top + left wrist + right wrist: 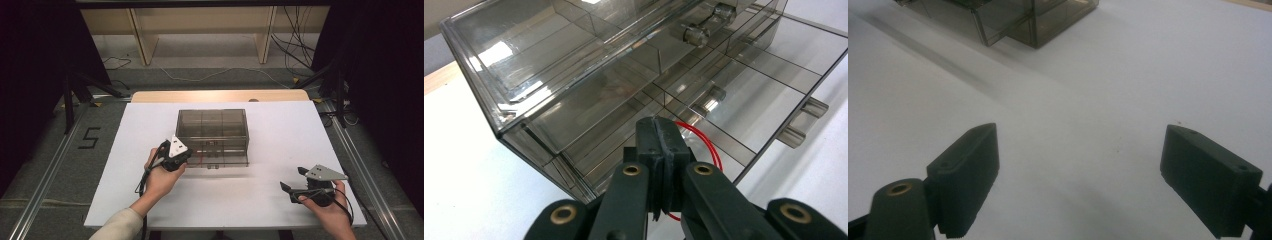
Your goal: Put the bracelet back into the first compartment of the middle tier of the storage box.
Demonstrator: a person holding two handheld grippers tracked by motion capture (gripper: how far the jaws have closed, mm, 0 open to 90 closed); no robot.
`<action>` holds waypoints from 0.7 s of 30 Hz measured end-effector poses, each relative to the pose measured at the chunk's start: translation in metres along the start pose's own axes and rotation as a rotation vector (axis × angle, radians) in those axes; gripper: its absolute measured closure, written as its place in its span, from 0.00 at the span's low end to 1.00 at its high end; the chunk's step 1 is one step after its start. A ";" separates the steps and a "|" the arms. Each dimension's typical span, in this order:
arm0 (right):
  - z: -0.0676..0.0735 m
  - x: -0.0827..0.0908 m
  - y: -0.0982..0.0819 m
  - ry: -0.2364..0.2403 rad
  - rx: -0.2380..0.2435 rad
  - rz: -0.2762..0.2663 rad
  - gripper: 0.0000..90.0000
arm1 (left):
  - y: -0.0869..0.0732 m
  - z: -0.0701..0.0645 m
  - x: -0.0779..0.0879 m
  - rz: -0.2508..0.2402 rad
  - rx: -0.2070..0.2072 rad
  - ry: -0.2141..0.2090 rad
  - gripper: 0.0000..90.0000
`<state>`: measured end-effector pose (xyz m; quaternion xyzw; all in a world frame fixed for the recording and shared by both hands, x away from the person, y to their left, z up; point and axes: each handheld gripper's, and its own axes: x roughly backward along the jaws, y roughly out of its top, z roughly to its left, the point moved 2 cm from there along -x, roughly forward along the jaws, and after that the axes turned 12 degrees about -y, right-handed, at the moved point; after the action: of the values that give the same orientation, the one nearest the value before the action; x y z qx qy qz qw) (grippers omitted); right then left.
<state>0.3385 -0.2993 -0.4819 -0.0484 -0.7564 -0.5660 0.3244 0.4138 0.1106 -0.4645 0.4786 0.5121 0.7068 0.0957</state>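
the right tool (295, 182) sits at the lower right of the high view, held in the person's right hand (327, 207), whose forearm is cut off by the bottom edge. its jaws stand spread wide over bare white tabletop (240, 200), with nothing between them. in the right gripper view the two black pads (968, 175) rise from the lower corners, and the right one is cut by the frame edge.

the left tool (176, 154) lies at centre left of the high view, gripped by the left hand (161, 177); the forearm and a light sleeve (117, 226) enter from the bottom left. a black cable (142, 182) hangs beside the wrist. the jaws are pressed together. in the left gripper view the closed tips (659, 137) sit at lower centre, just at the near lower front corner of the smoky transparent drawer box (589, 75). a thin red wire loop (704, 142) curves out beside the tips; whether it is pinched or merely behind them cannot be told, and its lower end is hidden by the jaws.

the drawer box stands at the centre of the tabletop in the high view, touching or just beside the left tool and well apart from the right tool. its contents are hard to make out through the tinted walls. drawer handles (799, 122) project at the right of the left gripper view.

beyond the tabletop, a wooden frame (200, 30) and loose floor cables (295, 45) occupy the upper part of the high view.
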 end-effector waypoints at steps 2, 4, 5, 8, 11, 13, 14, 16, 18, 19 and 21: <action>0.000 0.000 0.000 0.000 0.000 0.000 0.19 | 0.000 0.000 0.000 0.007 -0.003 -0.002 1.00; 0.000 0.000 0.000 0.000 0.000 0.000 0.19 | 0.000 0.000 0.000 0.009 -0.005 -0.003 1.00; 0.000 0.000 0.000 0.000 0.000 0.000 0.19 | 0.000 0.000 0.000 0.011 -0.006 -0.004 1.00; 0.000 0.000 0.000 0.000 0.000 0.000 0.19 | 0.000 0.000 -0.001 0.015 -0.007 -0.007 1.00; 0.000 0.000 0.000 0.000 0.001 -0.001 0.19 | -0.001 0.000 -0.001 0.025 -0.012 -0.011 1.00; 0.000 0.000 0.000 -0.001 0.000 0.000 0.19 | -0.001 -0.001 -0.002 0.027 -0.010 -0.013 1.00; 0.000 0.000 0.000 0.000 0.000 0.000 0.19 | -0.001 -0.001 -0.003 0.030 -0.011 -0.012 1.00; 0.000 0.000 0.000 0.000 0.000 0.000 0.19 | -0.001 0.000 -0.003 0.037 -0.013 -0.014 1.00; 0.000 0.000 0.000 0.000 0.000 0.000 0.19 | -0.002 0.000 -0.004 0.034 -0.009 -0.013 1.00; 0.000 0.000 0.000 0.000 0.001 -0.001 0.19 | -0.002 0.000 -0.004 0.041 -0.013 -0.014 1.00; 0.000 0.000 0.000 0.000 0.000 0.000 0.19 | -0.002 0.000 -0.004 0.044 -0.013 -0.011 1.00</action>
<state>0.3384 -0.2995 -0.4818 -0.0482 -0.7564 -0.5660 0.3242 0.4155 0.1091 -0.4690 0.4931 0.4964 0.7092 0.0862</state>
